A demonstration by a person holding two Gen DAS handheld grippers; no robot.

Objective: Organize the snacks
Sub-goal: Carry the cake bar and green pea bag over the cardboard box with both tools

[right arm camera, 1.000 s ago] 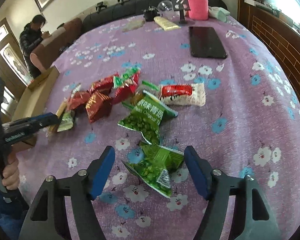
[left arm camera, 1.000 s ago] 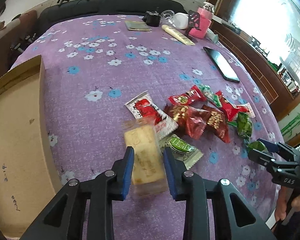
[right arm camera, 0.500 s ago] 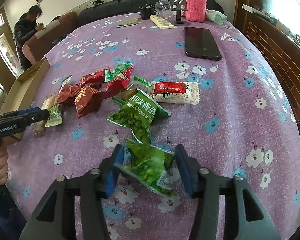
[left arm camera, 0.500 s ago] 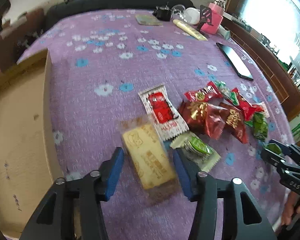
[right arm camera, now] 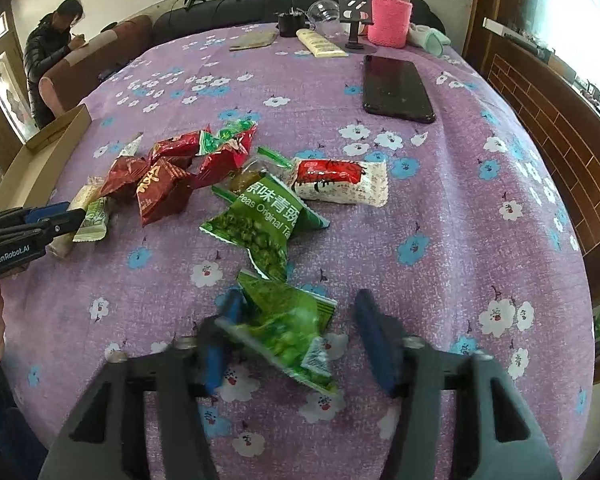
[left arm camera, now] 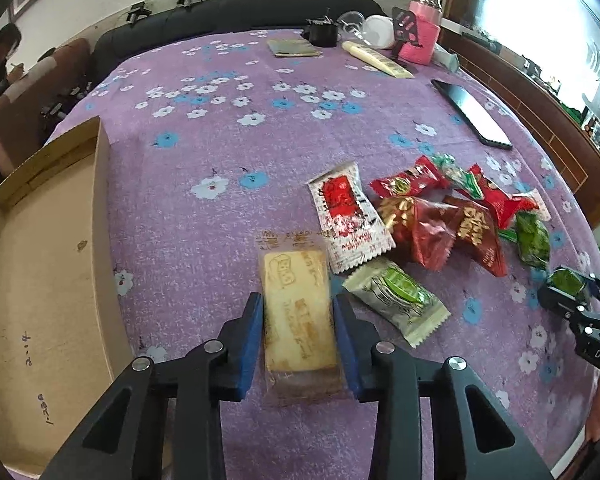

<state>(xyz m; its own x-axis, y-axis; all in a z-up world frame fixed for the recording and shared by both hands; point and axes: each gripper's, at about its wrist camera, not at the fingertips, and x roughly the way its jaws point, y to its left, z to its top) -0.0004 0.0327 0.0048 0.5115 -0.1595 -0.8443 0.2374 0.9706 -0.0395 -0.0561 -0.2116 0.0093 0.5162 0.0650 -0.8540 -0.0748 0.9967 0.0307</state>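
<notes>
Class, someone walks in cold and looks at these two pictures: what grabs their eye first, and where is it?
Probably the heap of red and green snack packets mid-table on the purple flowered cloth. Next, the left hand-held gripper pinching a clear-wrapped yellow biscuit near the cardboard box. The right hand-held gripper straddles a green pea packet.

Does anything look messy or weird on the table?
Yes. The snacks lie in a jumbled, overlapping heap on the cloth instead of in the cardboard box, and one green bag looks crumpled.
</notes>
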